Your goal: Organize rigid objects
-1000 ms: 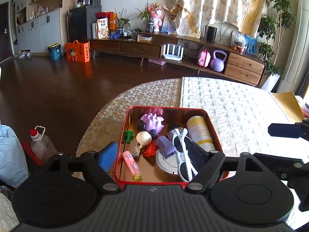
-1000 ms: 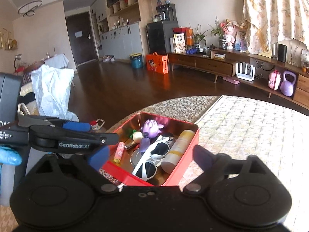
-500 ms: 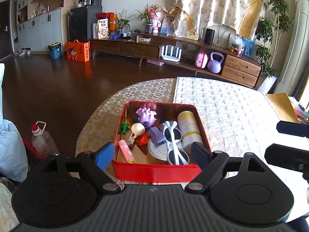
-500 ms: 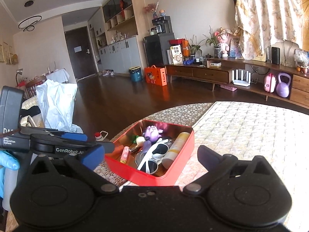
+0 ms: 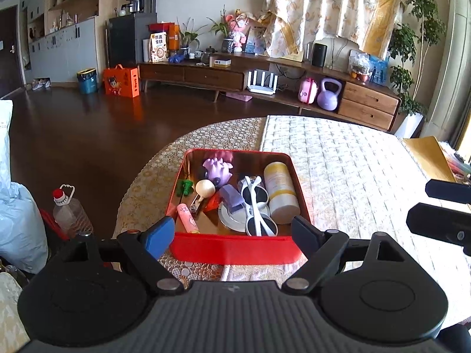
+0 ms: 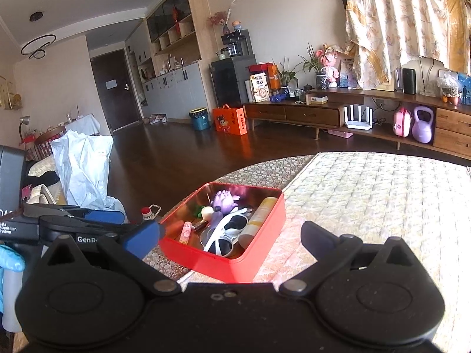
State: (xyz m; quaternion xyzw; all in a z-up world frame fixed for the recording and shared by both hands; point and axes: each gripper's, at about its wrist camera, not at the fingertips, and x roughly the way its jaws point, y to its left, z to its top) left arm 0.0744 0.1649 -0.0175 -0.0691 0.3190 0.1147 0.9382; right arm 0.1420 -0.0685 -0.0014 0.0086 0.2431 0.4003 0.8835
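Observation:
A red tin tray (image 5: 232, 248) sits on the round table near its left edge. It holds white sunglasses (image 5: 256, 203), a cream and yellow bottle (image 5: 279, 188), a purple toy (image 5: 217, 169), a pink tube (image 5: 187, 217), a green toy (image 5: 184, 186) and other small items. My left gripper (image 5: 231, 235) is open just short of the tin's near wall, with nothing held. My right gripper (image 6: 231, 235) is open and empty, off the tin's (image 6: 223, 261) near right corner. It shows at the right edge (image 5: 418, 203) of the left wrist view.
The table (image 5: 353, 176) carries a quilted cloth to the right of the tin. A tan envelope (image 5: 426, 156) lies at the far right. A plastic bottle (image 5: 67, 209) and a white bag (image 6: 82, 170) stand on the floor past the left edge. A blue-gloved hand (image 6: 8, 259) holds the left gripper.
Both grippers have drawn back from the tin, which looks smaller and shows its whole near wall. The right jaws have spread a little wider.

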